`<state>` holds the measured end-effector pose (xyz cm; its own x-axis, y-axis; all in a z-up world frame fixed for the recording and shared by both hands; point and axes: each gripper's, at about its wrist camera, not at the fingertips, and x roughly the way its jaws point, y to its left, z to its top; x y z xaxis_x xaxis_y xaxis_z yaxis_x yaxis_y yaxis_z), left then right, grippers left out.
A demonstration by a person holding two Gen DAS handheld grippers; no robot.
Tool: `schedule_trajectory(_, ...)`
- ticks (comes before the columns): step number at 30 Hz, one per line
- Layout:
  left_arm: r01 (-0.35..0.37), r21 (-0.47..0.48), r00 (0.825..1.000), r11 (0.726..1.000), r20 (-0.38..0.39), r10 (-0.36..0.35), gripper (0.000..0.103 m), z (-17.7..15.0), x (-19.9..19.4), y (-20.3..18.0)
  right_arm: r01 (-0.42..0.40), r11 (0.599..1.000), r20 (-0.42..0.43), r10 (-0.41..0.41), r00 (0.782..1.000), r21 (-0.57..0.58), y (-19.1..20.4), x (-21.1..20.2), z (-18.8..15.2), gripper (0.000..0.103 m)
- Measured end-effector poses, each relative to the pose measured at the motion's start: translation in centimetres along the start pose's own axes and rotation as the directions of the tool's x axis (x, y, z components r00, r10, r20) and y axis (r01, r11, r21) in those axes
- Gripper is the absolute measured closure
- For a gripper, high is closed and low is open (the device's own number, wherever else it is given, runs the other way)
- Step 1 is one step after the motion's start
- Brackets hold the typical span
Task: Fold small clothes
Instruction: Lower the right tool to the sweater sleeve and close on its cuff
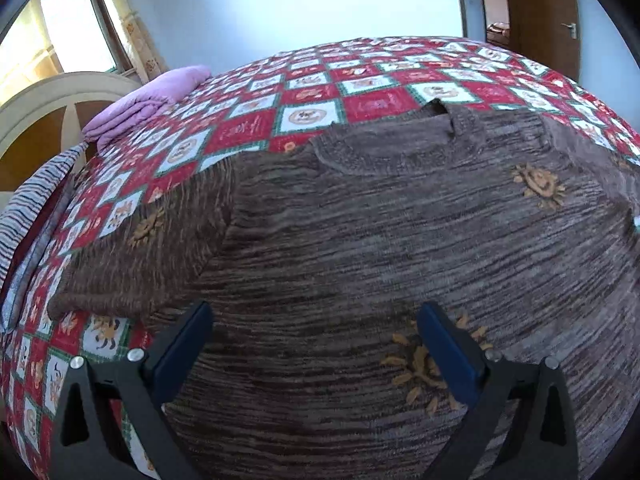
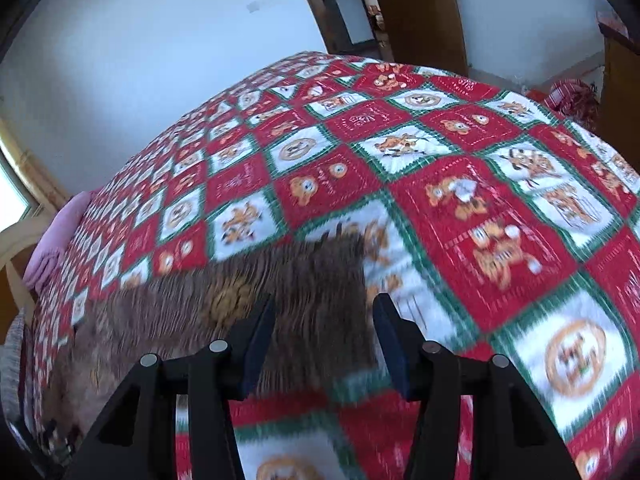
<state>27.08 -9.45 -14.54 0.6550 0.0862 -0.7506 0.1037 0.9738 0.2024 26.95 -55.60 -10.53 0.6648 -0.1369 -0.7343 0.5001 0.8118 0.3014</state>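
A small brown knitted sweater (image 1: 380, 240) with orange sun patterns lies flat on the bed, collar away from me, its left sleeve (image 1: 144, 256) spread out to the left. My left gripper (image 1: 316, 316) is open and empty, just above the sweater's lower body. In the right wrist view the sweater's right sleeve (image 2: 280, 280) reaches out over the quilt. My right gripper (image 2: 324, 308) is open and empty, with the sleeve's cuff end between and beyond its fingers. This view is blurred.
The bed is covered by a red, white and green patchwork quilt (image 1: 360, 96) (image 2: 500, 208). A folded pink blanket (image 1: 148, 100) lies at the far left corner, with a striped cloth (image 1: 36, 208) by the left edge. A wooden door (image 1: 540, 8) stands behind.
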Motion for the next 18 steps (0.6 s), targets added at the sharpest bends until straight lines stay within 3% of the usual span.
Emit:
schedule_trajectory(5, 0.039, -0.036, 0.999, 0.999, -0.019, -0.039, 0.000, 0.0, 0.6, 0.5, 0.026, 1.000, -0.081, -0.027, 0.996, -0.008, 0.6, 3.5, 0.5, 0.053)
schedule_trajectory(8, 0.075, -0.063, 0.997, 0.995, -0.030, -0.077, 0.000, -0.1, 1.0, 0.9, 0.003, 0.999, -0.095, -0.008, 0.995, -0.047, 1.4, 4.1, 0.3, 0.093)
schedule_trajectory(13, 0.122, -0.100, 0.991, 0.988, -0.044, -0.126, 0.000, -0.3, 1.4, 1.4, -0.035, 0.997, -0.092, 0.029, 0.995, -0.066, 2.7, 3.0, 0.8, 0.093)
schedule_trajectory(18, 0.111, -0.093, 0.993, 0.989, -0.028, -0.114, 0.000, -0.4, 1.2, 1.2, -0.065, 0.989, -0.036, 0.061, 0.998, -0.133, 6.1, -0.9, 2.7, 0.093)
